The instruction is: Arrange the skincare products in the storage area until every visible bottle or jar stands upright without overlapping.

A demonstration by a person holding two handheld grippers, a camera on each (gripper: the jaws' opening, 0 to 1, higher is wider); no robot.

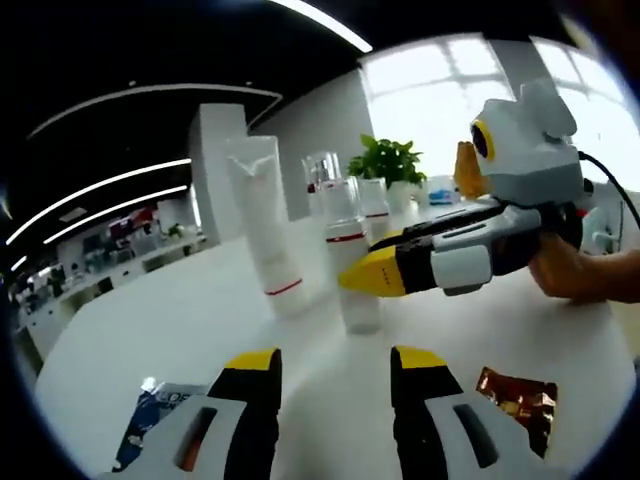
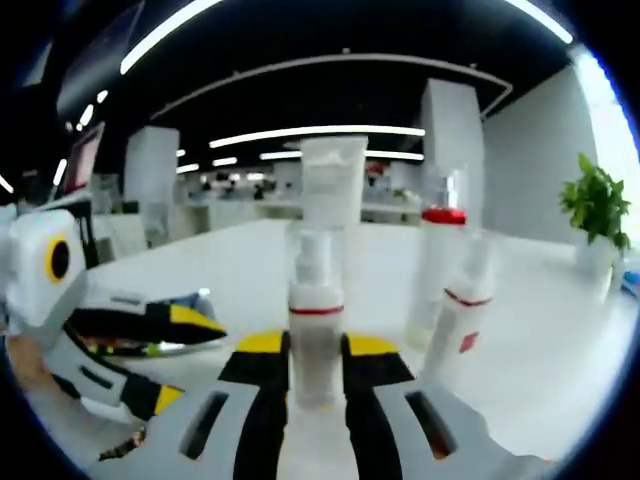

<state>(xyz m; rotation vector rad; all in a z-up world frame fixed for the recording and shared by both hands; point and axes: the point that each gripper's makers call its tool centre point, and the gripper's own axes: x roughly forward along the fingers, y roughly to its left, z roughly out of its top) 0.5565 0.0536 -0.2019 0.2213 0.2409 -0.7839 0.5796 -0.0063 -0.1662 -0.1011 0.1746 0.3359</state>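
The right claw (image 2: 316,352) is clenched on the upright pump bottle (image 2: 316,330), long axis vertical on the worktop (image 2: 540,330), while the left claw (image 1: 333,375) hangs released just beside it.

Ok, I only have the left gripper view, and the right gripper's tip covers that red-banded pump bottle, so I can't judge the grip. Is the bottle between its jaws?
Observer: Yes. In the right gripper view the pump bottle stands upright between the jaws of the right gripper, which sit against both its sides.
Operator: Anything close beside it?
Observer: A white bottle with a red band stands just past the jaw on that view's right, apart from the pump bottle. It looks tilted, though that may be the fisheye.
Operator: And behind?
Observer: A tall white tube stands upright directly behind it.
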